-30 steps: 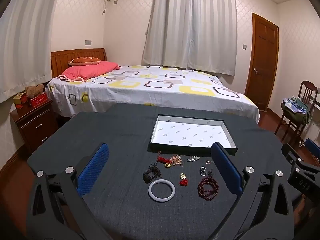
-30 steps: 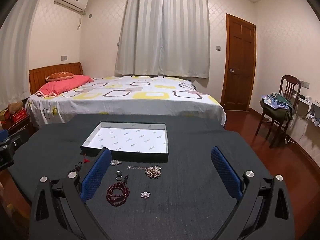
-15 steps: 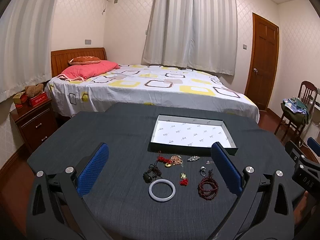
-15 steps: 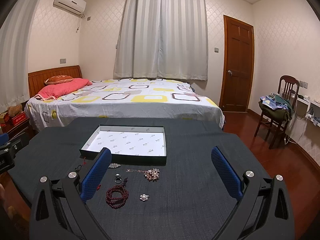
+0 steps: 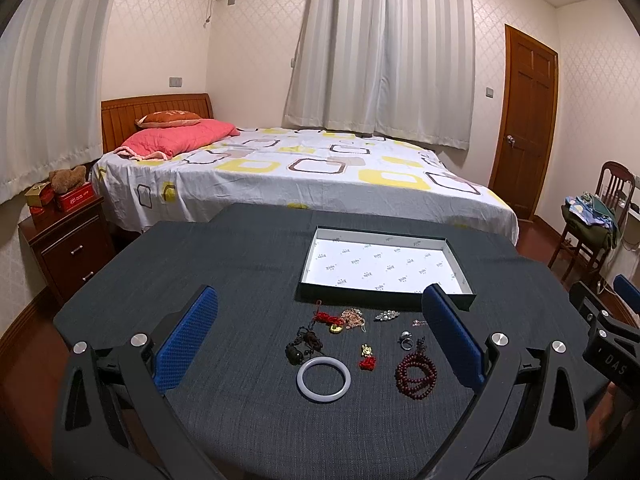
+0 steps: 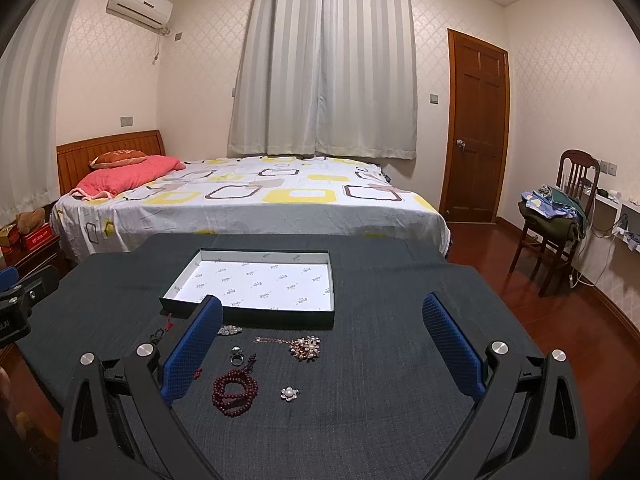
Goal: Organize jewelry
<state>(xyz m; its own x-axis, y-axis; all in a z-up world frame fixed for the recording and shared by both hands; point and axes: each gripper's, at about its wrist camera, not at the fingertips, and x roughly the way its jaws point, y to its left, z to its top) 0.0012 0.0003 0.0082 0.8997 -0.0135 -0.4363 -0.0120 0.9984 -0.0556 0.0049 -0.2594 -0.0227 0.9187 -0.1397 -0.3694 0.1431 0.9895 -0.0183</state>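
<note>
Left gripper (image 5: 320, 332) jaws wide apart, holding nothing; white bangle (image 5: 323, 379) on worktop (image 5: 240, 264) between them. Right gripper (image 6: 322, 344) likewise; bead bracelet (image 6: 235, 391) between jaws, nearer the left one.

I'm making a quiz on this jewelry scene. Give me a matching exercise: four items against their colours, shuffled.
Items:
1. round bangle
2. coiled bead bracelet
3. shallow box's lining
4. gripper finger pads

Colours:
A. blue
B. dark red
C. pale white
D. white with small printed logos

Pairs: 1-C, 2-B, 3-D, 4-A
</note>
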